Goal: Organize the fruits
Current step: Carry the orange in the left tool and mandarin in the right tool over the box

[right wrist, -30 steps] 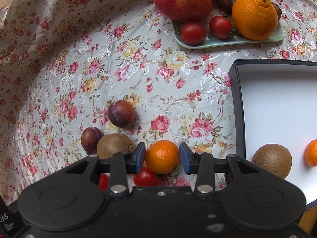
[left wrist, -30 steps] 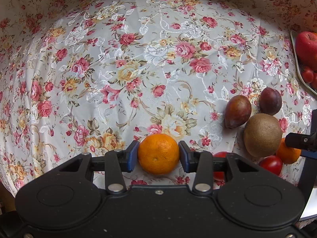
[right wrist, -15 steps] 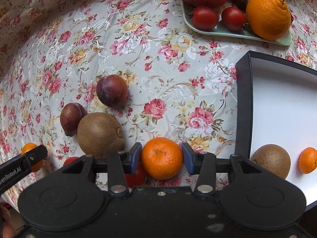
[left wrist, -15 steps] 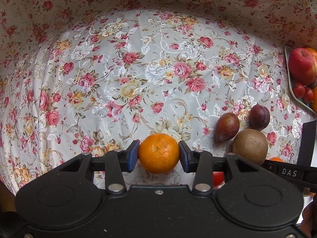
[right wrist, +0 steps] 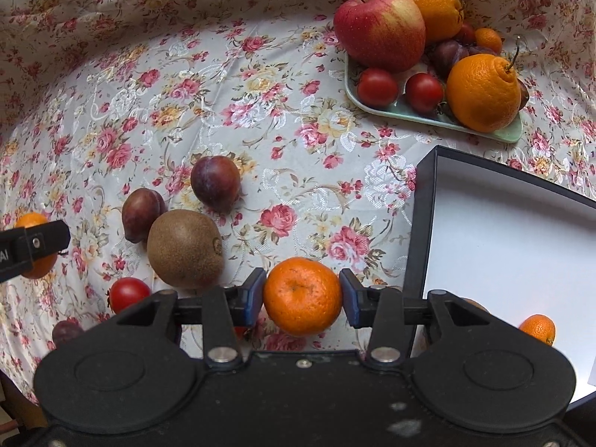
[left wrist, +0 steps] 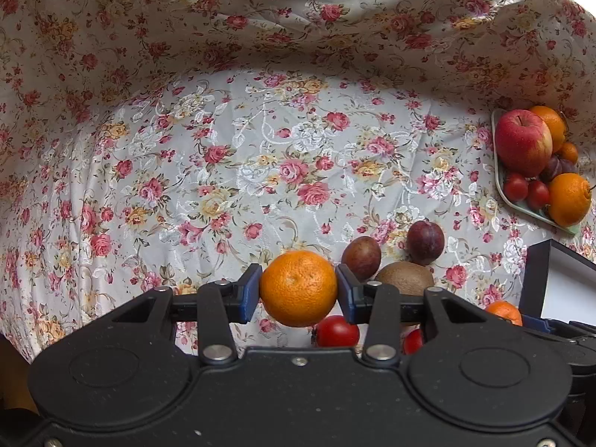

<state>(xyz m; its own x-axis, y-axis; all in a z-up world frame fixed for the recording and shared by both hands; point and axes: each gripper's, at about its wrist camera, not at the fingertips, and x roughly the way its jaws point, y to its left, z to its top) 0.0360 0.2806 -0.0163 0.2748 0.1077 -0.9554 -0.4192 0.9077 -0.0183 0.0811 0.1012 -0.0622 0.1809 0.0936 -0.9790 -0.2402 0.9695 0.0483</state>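
Note:
My left gripper (left wrist: 298, 292) is shut on a mandarin (left wrist: 298, 283) and holds it well above the floral cloth. A second mandarin (right wrist: 302, 300) sits between the blue pads of my right gripper (right wrist: 302, 294); its jaws are closing and both pads touch the fruit. This happens just left of the black box (right wrist: 419, 223), whose white floor holds a small mandarin (right wrist: 538, 329). Loose on the cloth lie a kiwi (right wrist: 184, 247), two plums (right wrist: 215, 182) (right wrist: 143, 214) and a cherry tomato (right wrist: 128, 294).
A green plate (right wrist: 409, 116) at the back right carries an apple (right wrist: 380, 28), oranges, plums and tomatoes. The left gripper's finger (right wrist: 33, 246) shows at the left edge of the right wrist view. The cloth rises in folds behind.
The left gripper has risen with its mandarin, so more cloth and the plate show. The right gripper has rolled and shifted a little, with its mandarin still between the pads.

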